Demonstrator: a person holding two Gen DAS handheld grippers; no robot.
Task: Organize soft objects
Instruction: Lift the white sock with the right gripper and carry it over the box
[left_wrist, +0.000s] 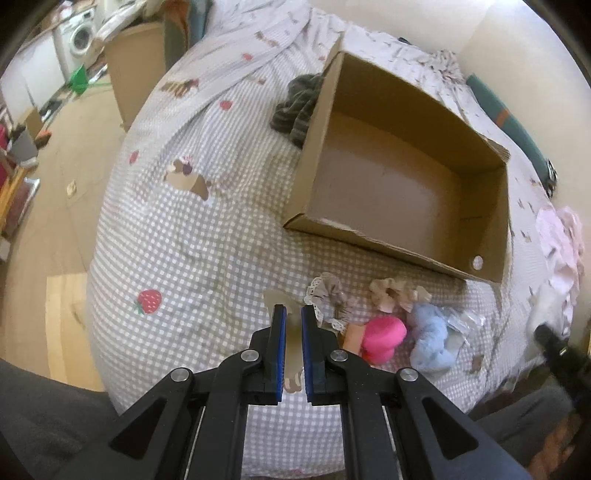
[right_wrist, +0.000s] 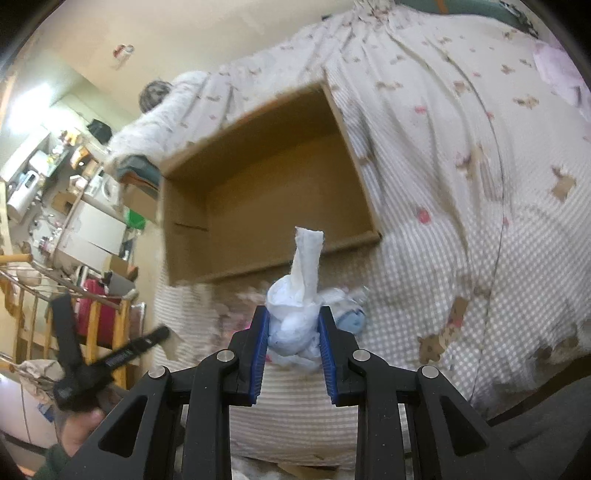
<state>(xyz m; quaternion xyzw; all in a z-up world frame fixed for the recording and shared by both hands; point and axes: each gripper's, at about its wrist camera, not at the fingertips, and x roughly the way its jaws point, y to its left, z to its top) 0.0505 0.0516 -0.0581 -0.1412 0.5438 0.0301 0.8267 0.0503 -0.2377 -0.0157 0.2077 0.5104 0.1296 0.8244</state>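
An open cardboard box (left_wrist: 491, 206) lies on the checked bedspread (left_wrist: 177, 236); nothing shows inside it. In front of it lie a lace scrunchie (left_wrist: 327, 295), a beige scrunchie (left_wrist: 395, 295), a pink plush (left_wrist: 382, 338) and a light blue fluffy item (left_wrist: 430, 338). My left gripper (left_wrist: 293, 314) is nearly closed with nothing between its pads, hovering over the bed left of these. My right gripper (right_wrist: 293, 314) is shut on a white knotted cloth bundle (right_wrist: 295, 325) whose tail sticks up, held in front of the box (right_wrist: 184, 236).
A dark grey knit item (left_wrist: 297, 107) lies behind the box's left wall. Pale pink cloth (left_wrist: 561, 236) is piled at the right. A second carton (left_wrist: 138, 70) stands beside the bed, with floor and a washing machine (left_wrist: 79, 37) beyond. The left gripper (right_wrist: 85, 369) shows in the right view.
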